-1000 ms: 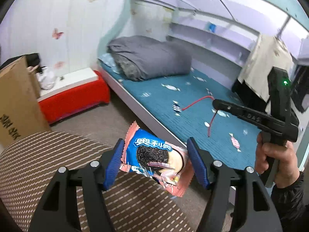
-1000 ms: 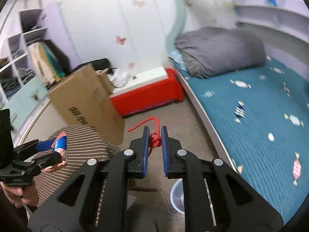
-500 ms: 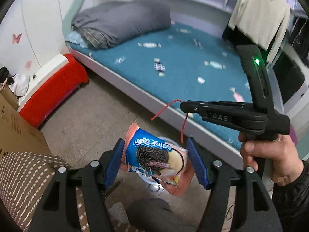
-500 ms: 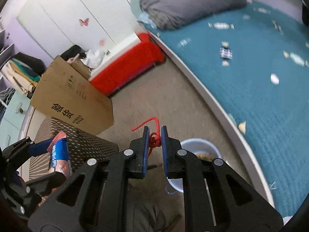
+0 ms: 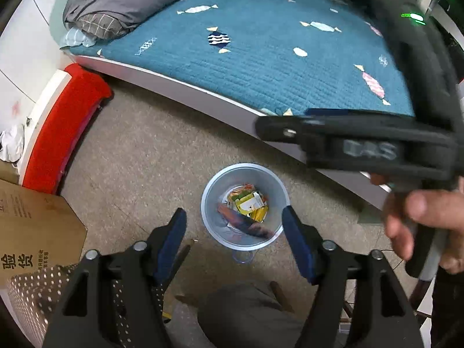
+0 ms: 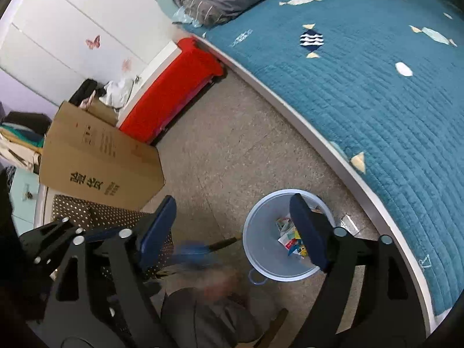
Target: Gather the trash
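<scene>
A pale blue waste bin [image 5: 208,200] stands on the floor beside the bed, with several wrappers in it. My left gripper [image 5: 232,211] points down over it, its jaws opening and nothing between them. The blue cookie packet [image 5: 246,226] lies blurred inside the bin. My right gripper [image 6: 233,200] hangs just left of the bin [image 6: 261,255], its jaws opening and empty; the red string is not visible. In the left wrist view the right gripper [image 5: 261,124] shows side-on, held by a hand [image 5: 420,226]. A blurred blue smear [image 6: 191,253] crosses the right wrist view.
The bed [image 5: 261,58] with a teal quilt and white frame runs close behind the bin. A cardboard box [image 5: 34,232], a red bench [image 5: 63,121] and a dotted chair seat [image 5: 29,290] stand at the left. A grey-trousered knee [image 5: 246,313] is below the grippers.
Both grippers dropped and tipped down over the bin. The left jaws let go of the cookie packet, which now lies in the bin. The right jaws opened and the red string is gone from them.
</scene>
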The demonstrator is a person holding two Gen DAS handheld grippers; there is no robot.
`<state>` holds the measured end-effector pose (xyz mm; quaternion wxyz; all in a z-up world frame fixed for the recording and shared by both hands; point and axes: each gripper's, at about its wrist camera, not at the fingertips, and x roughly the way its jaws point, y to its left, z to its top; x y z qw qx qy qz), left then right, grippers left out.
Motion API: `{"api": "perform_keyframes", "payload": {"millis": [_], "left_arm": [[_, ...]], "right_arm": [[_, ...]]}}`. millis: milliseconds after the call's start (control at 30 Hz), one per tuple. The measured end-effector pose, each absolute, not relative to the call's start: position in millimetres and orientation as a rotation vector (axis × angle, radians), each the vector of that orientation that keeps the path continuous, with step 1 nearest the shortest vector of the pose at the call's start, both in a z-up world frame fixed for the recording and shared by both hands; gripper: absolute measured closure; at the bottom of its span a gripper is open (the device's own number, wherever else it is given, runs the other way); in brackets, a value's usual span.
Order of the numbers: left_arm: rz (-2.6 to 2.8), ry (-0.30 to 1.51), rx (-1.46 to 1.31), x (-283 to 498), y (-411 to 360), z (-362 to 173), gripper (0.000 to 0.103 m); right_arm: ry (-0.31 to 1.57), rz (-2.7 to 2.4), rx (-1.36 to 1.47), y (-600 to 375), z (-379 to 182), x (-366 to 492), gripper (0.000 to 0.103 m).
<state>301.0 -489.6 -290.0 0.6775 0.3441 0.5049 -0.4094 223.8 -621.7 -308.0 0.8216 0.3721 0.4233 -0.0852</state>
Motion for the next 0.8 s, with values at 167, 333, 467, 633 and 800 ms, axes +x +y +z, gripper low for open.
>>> {"api": "perform_keyframes", "payload": {"millis": [167, 333, 467, 633, 800], "left_arm": [[-0.846, 1.101, 0.786, 307.7, -495.2, -286.4, 0.01], [-0.81, 1.046, 0.703, 306.0, -479.0, -260.1, 0.01], [-0.797, 0.984, 0.65, 293.7, -461.3, -236.3, 0.009], [-0.773, 0.901, 0.552, 271.6, -426.8, -197.7, 0.009], [-0.742, 0.81, 0.46, 243.3, -381.8, -159.2, 0.008]], "right_arm": [[0.865, -0.213, 0.798, -626.5, -296.2, 202.6, 0.018], [0.849, -0.229, 0.782, -620.6, -284.0, 185.6, 0.009], [0.842, -0.236, 0.771, -610.9, -274.0, 176.3, 0.006], [0.832, -0.232, 0.709, -586.5, -250.9, 166.3, 0.006], [0.787, -0.194, 0.629, -549.3, -209.7, 154.4, 0.006]]}}
